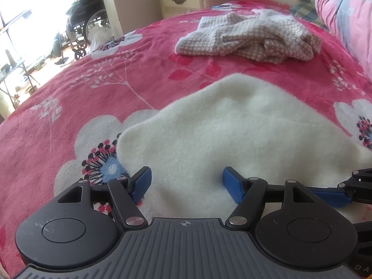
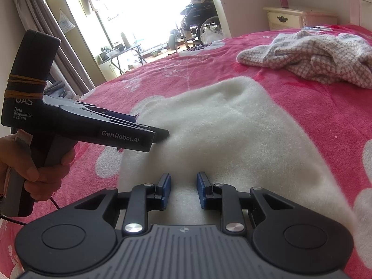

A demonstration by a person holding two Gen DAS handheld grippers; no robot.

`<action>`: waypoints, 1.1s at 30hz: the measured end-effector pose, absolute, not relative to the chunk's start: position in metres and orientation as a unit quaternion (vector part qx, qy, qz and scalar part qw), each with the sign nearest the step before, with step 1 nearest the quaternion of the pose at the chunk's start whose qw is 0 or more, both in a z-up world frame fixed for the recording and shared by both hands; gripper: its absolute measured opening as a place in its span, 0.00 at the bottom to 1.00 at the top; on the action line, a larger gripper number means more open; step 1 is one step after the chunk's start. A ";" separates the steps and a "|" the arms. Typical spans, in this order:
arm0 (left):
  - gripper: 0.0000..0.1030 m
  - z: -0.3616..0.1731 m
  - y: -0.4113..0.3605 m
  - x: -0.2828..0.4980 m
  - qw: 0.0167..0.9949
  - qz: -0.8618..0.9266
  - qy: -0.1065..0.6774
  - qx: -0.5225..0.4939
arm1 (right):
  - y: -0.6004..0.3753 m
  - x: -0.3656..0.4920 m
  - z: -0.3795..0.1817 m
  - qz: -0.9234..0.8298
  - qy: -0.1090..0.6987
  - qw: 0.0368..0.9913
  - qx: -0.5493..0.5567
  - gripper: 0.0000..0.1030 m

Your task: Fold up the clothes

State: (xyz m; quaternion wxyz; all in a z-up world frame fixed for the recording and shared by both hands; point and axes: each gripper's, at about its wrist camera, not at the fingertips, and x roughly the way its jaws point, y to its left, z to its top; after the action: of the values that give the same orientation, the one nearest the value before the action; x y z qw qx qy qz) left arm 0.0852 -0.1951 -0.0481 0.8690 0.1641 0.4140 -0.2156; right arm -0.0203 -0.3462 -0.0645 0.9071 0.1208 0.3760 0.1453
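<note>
A white fleece garment (image 1: 232, 127) (image 2: 220, 127) lies flat on the pink flowered bedspread (image 1: 93, 88) (image 2: 313, 107). My left gripper (image 1: 187, 182) is open, its blue pads wide apart over the garment's near left part with nothing pinched between them. In the right wrist view its black body comes in from the left, a hand (image 2: 34, 169) on the handle. My right gripper (image 2: 183, 186) hovers over the garment's near edge, its pads a narrow gap apart with fleece showing below. A crumpled beige checked garment (image 1: 251, 37) (image 2: 313, 55) lies farther back.
A rolled pink quilt (image 1: 348, 11) lines the bed's right side. A cream nightstand (image 1: 186, 0) (image 2: 297, 16) stands past the bed's far end. A wheelchair (image 1: 86, 23) (image 2: 200, 23) and a small folding table (image 2: 125, 51) stand on the floor by the bright window.
</note>
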 end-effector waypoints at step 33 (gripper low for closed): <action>0.68 -0.048 -0.198 0.084 0.869 -0.211 0.412 0.173 | -0.345 -0.023 -0.066 0.140 0.368 0.911 0.126 0.26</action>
State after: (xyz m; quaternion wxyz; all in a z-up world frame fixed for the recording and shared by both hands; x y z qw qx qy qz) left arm 0.0843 -0.1976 -0.0481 0.8692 0.1727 0.4122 -0.2113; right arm -0.0231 -0.3451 -0.0659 0.9105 0.1260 0.3680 0.1402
